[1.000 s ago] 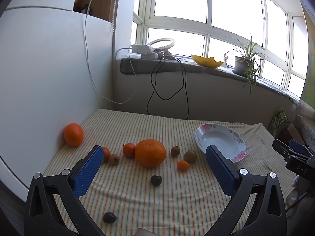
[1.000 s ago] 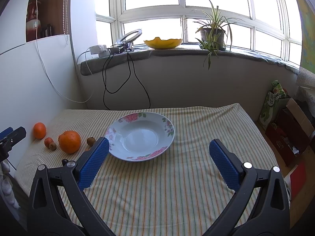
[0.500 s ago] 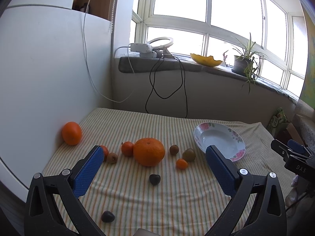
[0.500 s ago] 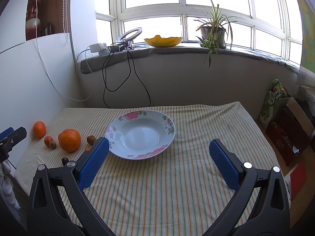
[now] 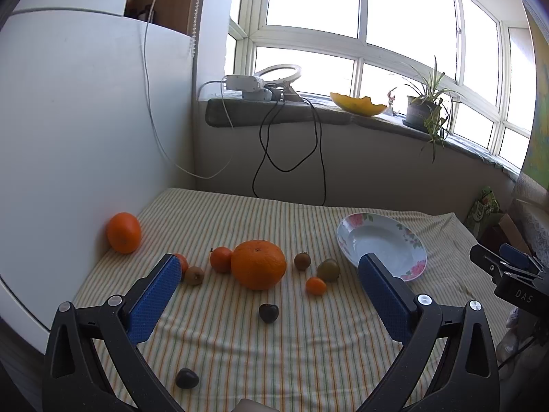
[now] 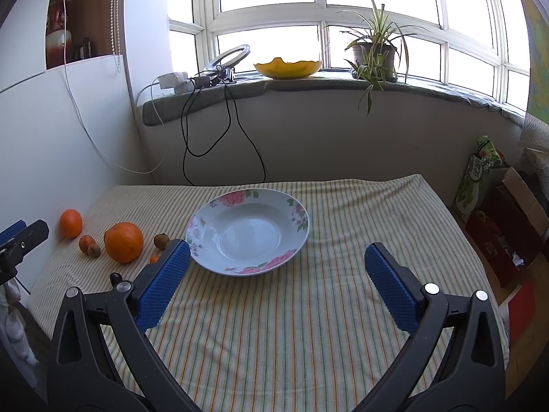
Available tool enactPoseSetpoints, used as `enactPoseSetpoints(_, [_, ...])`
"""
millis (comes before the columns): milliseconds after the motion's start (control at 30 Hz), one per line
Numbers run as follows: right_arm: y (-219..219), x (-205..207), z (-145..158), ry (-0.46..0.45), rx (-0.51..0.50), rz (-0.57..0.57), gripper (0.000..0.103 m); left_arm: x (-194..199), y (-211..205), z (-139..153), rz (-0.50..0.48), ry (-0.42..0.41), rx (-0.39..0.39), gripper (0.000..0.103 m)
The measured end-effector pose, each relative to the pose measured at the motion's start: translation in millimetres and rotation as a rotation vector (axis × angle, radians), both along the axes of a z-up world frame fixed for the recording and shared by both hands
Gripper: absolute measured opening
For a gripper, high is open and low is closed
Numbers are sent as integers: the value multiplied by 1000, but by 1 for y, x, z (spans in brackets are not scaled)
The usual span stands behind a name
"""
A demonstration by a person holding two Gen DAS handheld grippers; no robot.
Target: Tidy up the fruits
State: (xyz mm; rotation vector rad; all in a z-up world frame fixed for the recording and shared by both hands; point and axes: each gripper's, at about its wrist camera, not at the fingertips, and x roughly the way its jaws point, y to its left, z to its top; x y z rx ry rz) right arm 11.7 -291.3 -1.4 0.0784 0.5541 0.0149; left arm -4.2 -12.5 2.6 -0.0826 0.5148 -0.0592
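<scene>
Large orange (image 5: 258,264) between, beyond left gripper (image 5: 268,283) fingers, both grippers' fingers apart, empty.

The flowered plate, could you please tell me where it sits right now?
In the right wrist view the plate lies empty on the striped tablecloth, ahead of the open right gripper, with the big orange off to its left.

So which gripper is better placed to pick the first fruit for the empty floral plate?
Left. The left gripper is open and faces the large orange between its fingers. The right gripper looks at the floral plate, with the fruits off to its left.
</scene>
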Motion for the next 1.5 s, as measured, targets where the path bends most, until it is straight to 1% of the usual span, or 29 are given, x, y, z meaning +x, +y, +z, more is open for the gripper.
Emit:
enactPoseSetpoints(700, [4,1,-3,8,2,13,103,1,-2,-2,-4,5,0,102])
enactPoseSetpoints(1200, [8,10,-11,32,-2,30,103,12,3,-11,-3,36,-11,102])
enactPoseSetpoints(1367, [14,18,-14,37,-3,57,103,17,13,-19,15,62,-27,102])
enactPoseSetpoints(1500, [21,25,-15,39,3,103,103,20,22,-26,25,82,-45,102])
